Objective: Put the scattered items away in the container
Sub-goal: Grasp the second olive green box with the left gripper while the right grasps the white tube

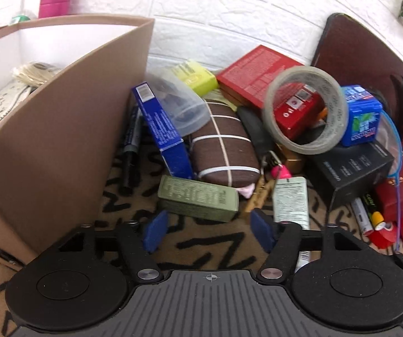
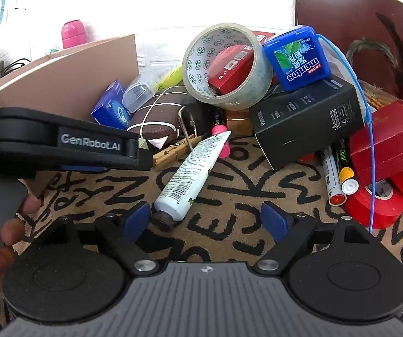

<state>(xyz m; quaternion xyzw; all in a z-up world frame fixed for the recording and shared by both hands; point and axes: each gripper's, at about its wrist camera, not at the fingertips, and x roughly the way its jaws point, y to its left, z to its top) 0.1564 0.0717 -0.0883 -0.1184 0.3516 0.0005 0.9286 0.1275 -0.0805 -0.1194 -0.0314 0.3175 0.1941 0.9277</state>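
Two released hand-held grippers: left hand-held gripper (image 1: 207,229) should straddle the green box (image 1: 198,200) at twelve o'clock; right hand-held gripper (image 2: 205,219) the white tube (image 2: 191,174) at eleven.

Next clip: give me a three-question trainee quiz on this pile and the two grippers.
1. True or false: the clear tape roll lies flat on the mat.
2. Which item lies closest in front of the left gripper? A) green box B) blue mint box C) red tape roll
3. Fill in: the white tube's cap end sits next to the right gripper's ____ finger.

Key: 1 false, it leans tilted on the pile; 2 A; 3 left.
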